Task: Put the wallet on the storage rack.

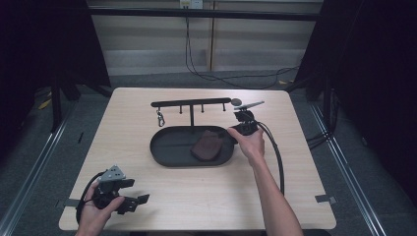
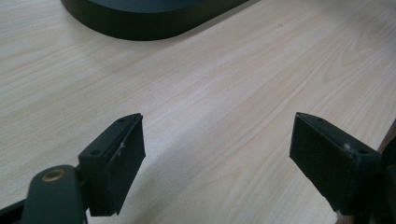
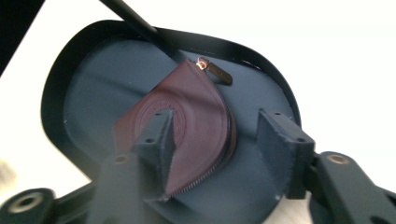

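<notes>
Above the black tray, the right gripper jaws stand spread over the maroon pouch, the rack post just behind.

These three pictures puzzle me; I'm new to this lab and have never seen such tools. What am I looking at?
A person holds a two-jaw hand tool in each hand. One camera looks down on the table; the others ride on the tools, looking along their jaws. The left gripper is open over bare wood. The right gripper is open above a brown zipped pouch lying in a dark oval tray, beneath a hook rack. Nothing is gripped.
</notes>
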Available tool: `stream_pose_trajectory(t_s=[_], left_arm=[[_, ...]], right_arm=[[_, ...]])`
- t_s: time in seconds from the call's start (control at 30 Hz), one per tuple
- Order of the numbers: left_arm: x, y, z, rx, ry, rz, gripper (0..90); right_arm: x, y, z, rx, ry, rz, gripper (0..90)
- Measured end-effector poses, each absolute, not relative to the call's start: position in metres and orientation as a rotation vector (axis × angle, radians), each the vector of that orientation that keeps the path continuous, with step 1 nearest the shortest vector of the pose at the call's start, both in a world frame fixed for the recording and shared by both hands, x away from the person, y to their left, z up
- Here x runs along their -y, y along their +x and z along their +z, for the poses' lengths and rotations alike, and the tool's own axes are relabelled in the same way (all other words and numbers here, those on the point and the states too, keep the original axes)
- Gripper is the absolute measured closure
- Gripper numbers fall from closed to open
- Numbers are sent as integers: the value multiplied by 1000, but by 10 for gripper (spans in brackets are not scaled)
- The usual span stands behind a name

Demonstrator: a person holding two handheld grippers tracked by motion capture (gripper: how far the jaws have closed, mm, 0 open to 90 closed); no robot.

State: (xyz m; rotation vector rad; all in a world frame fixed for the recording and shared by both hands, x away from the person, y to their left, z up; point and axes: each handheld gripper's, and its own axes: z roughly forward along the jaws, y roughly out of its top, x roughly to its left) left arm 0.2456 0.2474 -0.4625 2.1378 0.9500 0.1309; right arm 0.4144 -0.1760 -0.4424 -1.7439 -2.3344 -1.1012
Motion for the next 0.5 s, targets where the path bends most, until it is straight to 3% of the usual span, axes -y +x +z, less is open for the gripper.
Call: stream_pose_trajectory(t_s=[0.3, 0.5], left_arm=[[-250, 247, -462, -963, 2108, 143, 180], [-252, 249, -463, -982, 2099, 149, 180]], right_arm=[[186, 398, -434, 2395, -1729, -1158, 249], [195, 386, -433, 2395, -1727, -1199, 204]])
